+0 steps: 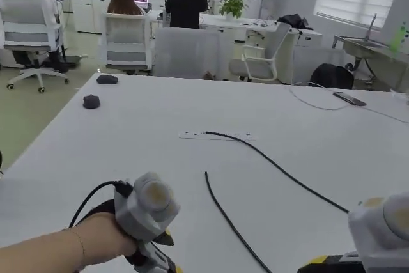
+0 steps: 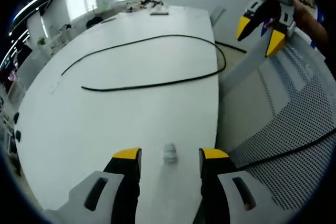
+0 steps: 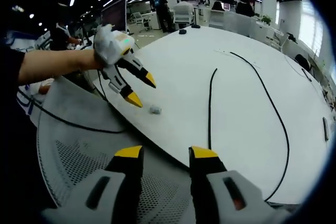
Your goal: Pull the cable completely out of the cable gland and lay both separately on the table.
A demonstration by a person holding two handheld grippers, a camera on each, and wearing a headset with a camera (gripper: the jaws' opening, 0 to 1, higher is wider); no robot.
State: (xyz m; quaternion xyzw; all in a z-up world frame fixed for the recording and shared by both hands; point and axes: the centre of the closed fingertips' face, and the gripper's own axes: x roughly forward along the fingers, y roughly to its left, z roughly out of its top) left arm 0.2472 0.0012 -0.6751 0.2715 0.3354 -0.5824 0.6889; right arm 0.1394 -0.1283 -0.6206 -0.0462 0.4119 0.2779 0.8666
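A long black cable [image 1: 281, 171] lies in a loose loop on the white table [image 1: 128, 145], with one free end [image 1: 206, 174] near the middle. In the left gripper view the cable [image 2: 157, 84] curves across the tabletop. A small grey cable gland [image 2: 169, 152] rests alone on the table near its edge, apart from the cable, just ahead of my open left gripper [image 2: 169, 156]. The right gripper view shows the gland [image 3: 155, 109] beside the left gripper [image 3: 142, 90], whose jaws are spread. My right gripper [image 3: 166, 153] is open off the table's edge, holding nothing.
A white power strip [image 1: 217, 135] lies mid-table; two dark mice [image 1: 91, 101] sit far left and a phone [image 1: 349, 98] far right. A grey mesh chair [image 3: 79, 156] stands below the grippers at the table's edge. People sit at desks behind.
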